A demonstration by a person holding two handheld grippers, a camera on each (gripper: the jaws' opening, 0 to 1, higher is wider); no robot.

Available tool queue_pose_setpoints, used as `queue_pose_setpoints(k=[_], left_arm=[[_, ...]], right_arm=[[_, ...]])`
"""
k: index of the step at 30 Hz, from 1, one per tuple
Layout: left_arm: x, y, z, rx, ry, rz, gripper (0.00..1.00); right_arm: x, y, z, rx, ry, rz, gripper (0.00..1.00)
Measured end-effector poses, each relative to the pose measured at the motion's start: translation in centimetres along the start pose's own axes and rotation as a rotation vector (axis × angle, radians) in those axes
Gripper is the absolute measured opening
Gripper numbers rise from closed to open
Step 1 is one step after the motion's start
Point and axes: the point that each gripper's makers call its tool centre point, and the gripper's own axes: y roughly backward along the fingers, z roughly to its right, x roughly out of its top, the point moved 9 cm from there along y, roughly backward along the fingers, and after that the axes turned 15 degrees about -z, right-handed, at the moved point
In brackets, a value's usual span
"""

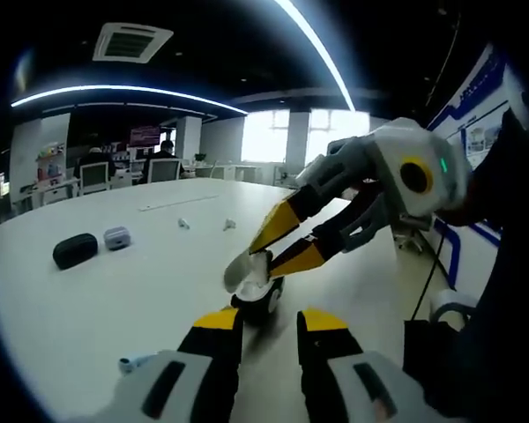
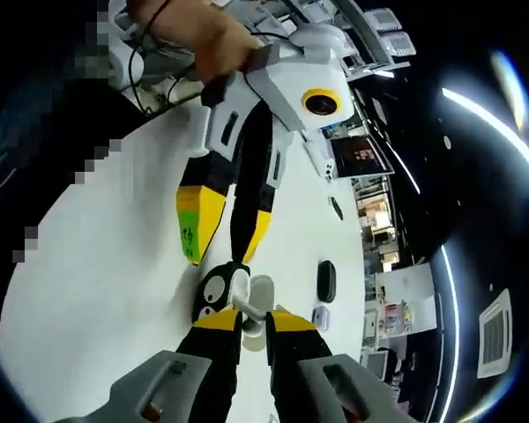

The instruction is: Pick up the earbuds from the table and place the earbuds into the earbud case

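Over open earbud case (image 1: 257, 291): right claw (image 2: 254, 322) pinches earbud (image 2: 247, 308); left claw (image 1: 269, 322) parted, empty.

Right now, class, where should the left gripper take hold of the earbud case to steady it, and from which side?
Grip the earbud case by its dark lower body, one jaw on each side, coming in low along the table from the near side, where the left gripper is already lined up. Its white lid stands open, and the right gripper brings an earbud from above, so keep the top clear.
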Motion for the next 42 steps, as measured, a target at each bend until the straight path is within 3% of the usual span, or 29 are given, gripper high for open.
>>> queue_pose_setpoints(k=[10, 14, 19, 23, 28, 30, 33, 37, 42], left_arm=[[0.0, -0.1, -0.1, -0.002, 0.010, 0.005, 0.26], [0.0, -0.1, -0.2, -0.004, 0.013, 0.007, 0.26], [-0.1, 0.0, -0.2, -0.008, 0.018, 0.012, 0.26], [-0.2, 0.0, -0.2, -0.012, 0.017, 0.012, 0.26], [-0.2, 0.0, -0.3, -0.013, 0.018, 0.014, 0.26], [-0.2, 0.0, -0.3, -0.015, 0.017, 0.015, 0.26], [-0.1, -0.1, -0.3, -0.014, 0.011, 0.013, 0.27], [0.1, -0.1, -0.6, -0.014, 0.007, 0.013, 0.27], [0.3, -0.6, -1.3, -0.017, 0.007, 0.006, 0.29]], right_arm=[[-0.6, 0.1, 0.0, 0.018, -0.084, 0.015, 0.09], [-0.6, 0.0, 0.0, 0.030, -0.051, 0.008, 0.06], [-0.6, 0.5, 0.2, 0.053, -0.136, 0.038, 0.09], [-1.1, 0.8, -0.4, 0.091, -0.274, 0.074, 0.12], [-2.1, 1.0, -1.0, 0.225, -0.779, 0.164, 0.13], [-2.7, 0.8, -1.2, 0.249, -0.914, 0.182, 0.14], [-3.3, 0.2, -1.7, 0.274, -1.028, 0.176, 0.14], [-3.1, -0.3, -1.3, 0.327, -1.212, 0.224, 0.16], [-2.5, -0.5, -0.9, 0.323, -1.249, 0.216, 0.17]])
